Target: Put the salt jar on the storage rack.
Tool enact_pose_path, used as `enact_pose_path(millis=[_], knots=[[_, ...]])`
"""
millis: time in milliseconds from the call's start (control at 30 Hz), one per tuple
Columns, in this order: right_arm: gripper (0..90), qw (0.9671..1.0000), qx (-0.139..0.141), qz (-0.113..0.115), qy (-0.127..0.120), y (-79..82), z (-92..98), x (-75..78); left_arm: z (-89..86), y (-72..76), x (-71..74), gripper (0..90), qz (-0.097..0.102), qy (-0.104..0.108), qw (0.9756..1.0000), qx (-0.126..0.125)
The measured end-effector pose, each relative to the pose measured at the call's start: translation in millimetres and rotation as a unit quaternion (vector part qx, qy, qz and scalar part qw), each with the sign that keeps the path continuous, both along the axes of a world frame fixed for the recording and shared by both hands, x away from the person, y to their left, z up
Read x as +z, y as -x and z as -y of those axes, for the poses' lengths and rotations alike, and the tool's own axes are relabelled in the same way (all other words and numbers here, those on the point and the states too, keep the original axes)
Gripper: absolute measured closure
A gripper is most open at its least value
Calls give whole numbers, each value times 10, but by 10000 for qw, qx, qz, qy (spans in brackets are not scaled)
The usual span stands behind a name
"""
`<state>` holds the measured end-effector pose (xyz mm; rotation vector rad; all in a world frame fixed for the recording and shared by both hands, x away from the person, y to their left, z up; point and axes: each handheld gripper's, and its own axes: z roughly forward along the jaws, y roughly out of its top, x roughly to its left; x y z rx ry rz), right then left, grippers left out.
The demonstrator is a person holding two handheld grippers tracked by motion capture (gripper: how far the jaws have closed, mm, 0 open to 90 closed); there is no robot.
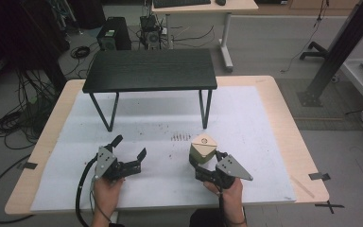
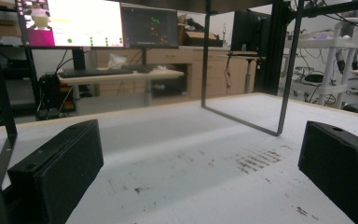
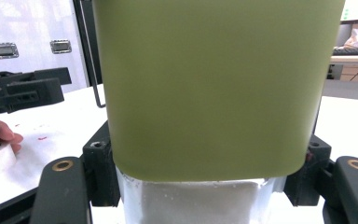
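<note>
An olive-green box (image 1: pixel 203 147) with a tan lid stands on the white mat (image 1: pixel 255 127) right of centre. My right gripper (image 1: pixel 206 158) is shut on it from the near side. In the right gripper view the box's green wall (image 3: pixel 214 84) is close up, the black pads (image 3: pixel 100 172) press its lower sides, and a pale whitish part shows beneath it. My left gripper (image 1: pixel 130 147) rests on the mat to the left, open, apart from the box. In the left gripper view its two black fingers (image 2: pixel 56 172) stand wide with bare mat between them.
A low black table (image 1: pixel 150 70) on thin metal legs (image 2: pixel 286 70) stands on the mat's far half. Dark scuff marks (image 1: pixel 180 137) lie in front of it. The wooden tabletop edge (image 1: pixel 293 137) frames the mat. Desks, cables and monitors (image 2: pixel 70 21) are beyond.
</note>
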<state>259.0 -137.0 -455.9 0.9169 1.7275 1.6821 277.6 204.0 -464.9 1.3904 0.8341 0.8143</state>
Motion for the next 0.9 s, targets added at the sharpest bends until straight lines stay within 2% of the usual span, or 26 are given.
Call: enact_pose_path(millis=[167,567,900], knots=[[305,10000,20,1,2,10,-6,72,0,-1,0,2,5,4,10000,-1],[305,10000,5,-59,-24,-18,-20,364,1,0,0,2,4,4,10000,0],[305,10000,83,-45,-31,-150,-79,650,0,0,0,2,5,3,10000,-2]])
